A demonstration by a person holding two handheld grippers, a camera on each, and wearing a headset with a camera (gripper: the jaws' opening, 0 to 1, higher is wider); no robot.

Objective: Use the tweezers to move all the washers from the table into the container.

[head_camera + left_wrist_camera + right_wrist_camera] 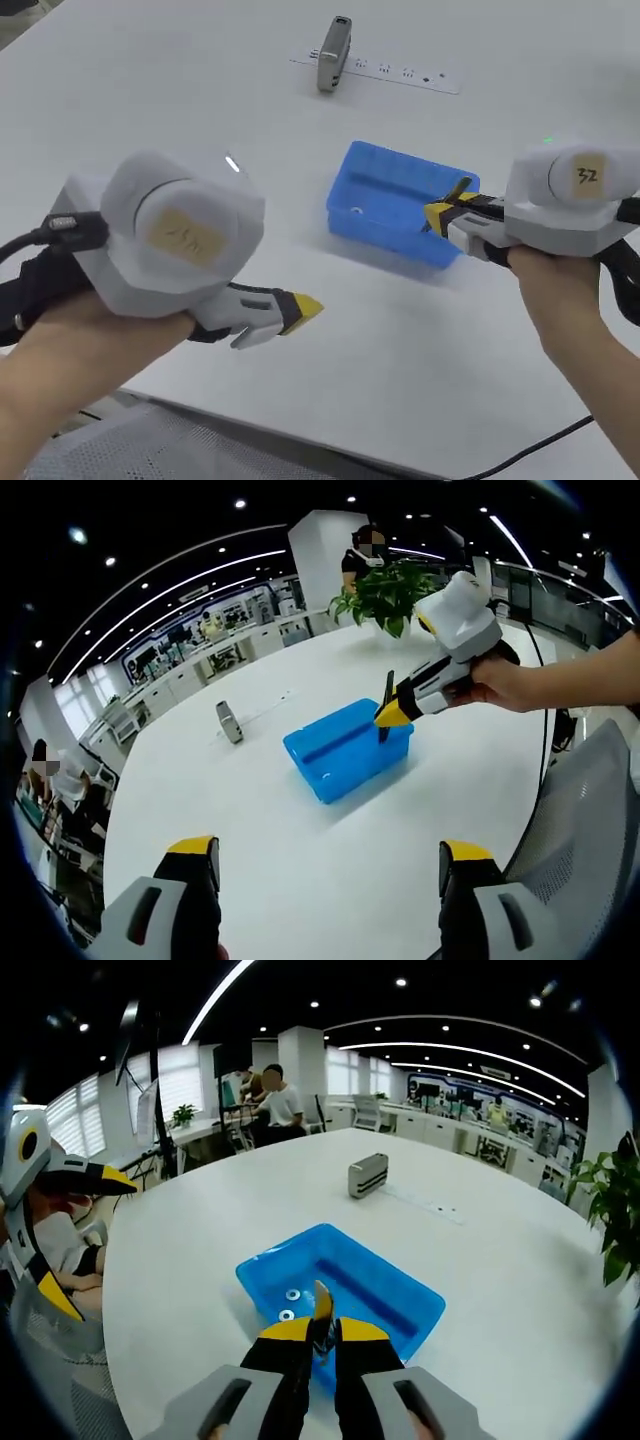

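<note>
A blue container (385,200) stands mid-table and holds washers (292,1295); one washer (356,211) shows in the head view. My right gripper (322,1328) is shut on dark tweezers (322,1303), whose tip hangs over the container (345,1282). In the head view the right gripper (440,215) sits at the container's right end, with the tweezers (459,188) angled up. My left gripper (328,855) is open and holds nothing; it hovers over bare table in front of the container (345,748), with the right gripper (392,715) across from it. The left gripper (288,315) is at lower left.
At the far side of the table a grey metal block (334,52) rests on a white power strip (400,72). A black cable (530,448) runs off the near right edge. A grey chair (150,445) is below the near edge. People sit at desks behind.
</note>
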